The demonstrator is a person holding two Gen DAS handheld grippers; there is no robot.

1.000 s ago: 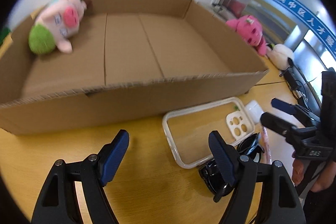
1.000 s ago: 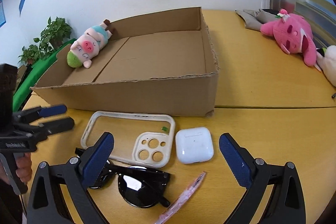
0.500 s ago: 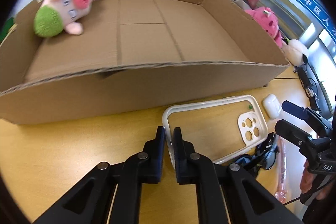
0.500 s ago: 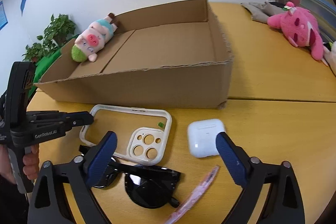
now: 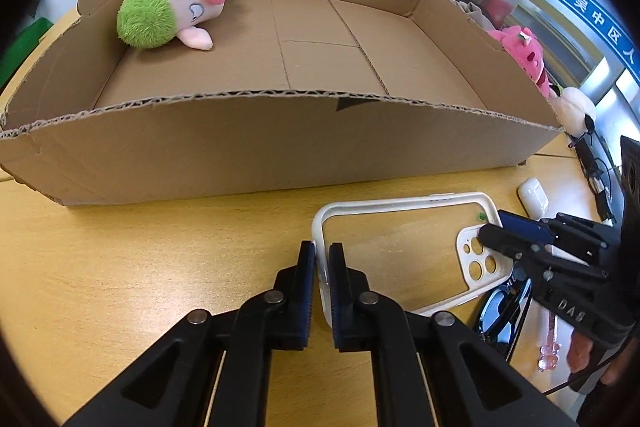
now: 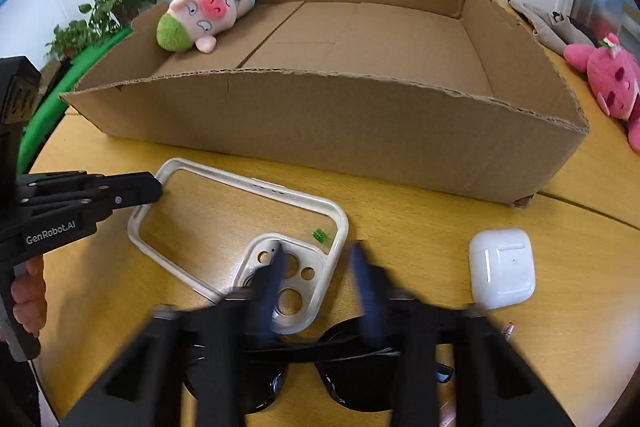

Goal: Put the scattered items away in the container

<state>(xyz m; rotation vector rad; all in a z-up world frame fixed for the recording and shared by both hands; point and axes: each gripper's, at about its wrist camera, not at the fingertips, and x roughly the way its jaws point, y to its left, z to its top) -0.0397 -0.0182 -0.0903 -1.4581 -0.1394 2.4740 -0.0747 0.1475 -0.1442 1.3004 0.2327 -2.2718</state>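
1. The left gripper (image 5: 320, 269) pinches the near-left rim of the clear phone case (image 5: 404, 251), pads pressed on it.
2. The right gripper (image 6: 316, 267) is closing on the case's camera-cutout corner; blur hides whether its pads touch yet.
3. The case lies flat on the wooden table (image 5: 140, 267), just before the cardboard box (image 5: 260, 147); black sunglasses (image 6: 320, 367) and a white earbud case (image 6: 502, 269) sit nearby.
4. To do this well, lift both ends together and level — clear the box's near wall before lowering inside.
5. A second earlier both grippers stood spread above the table; the left clamped first.
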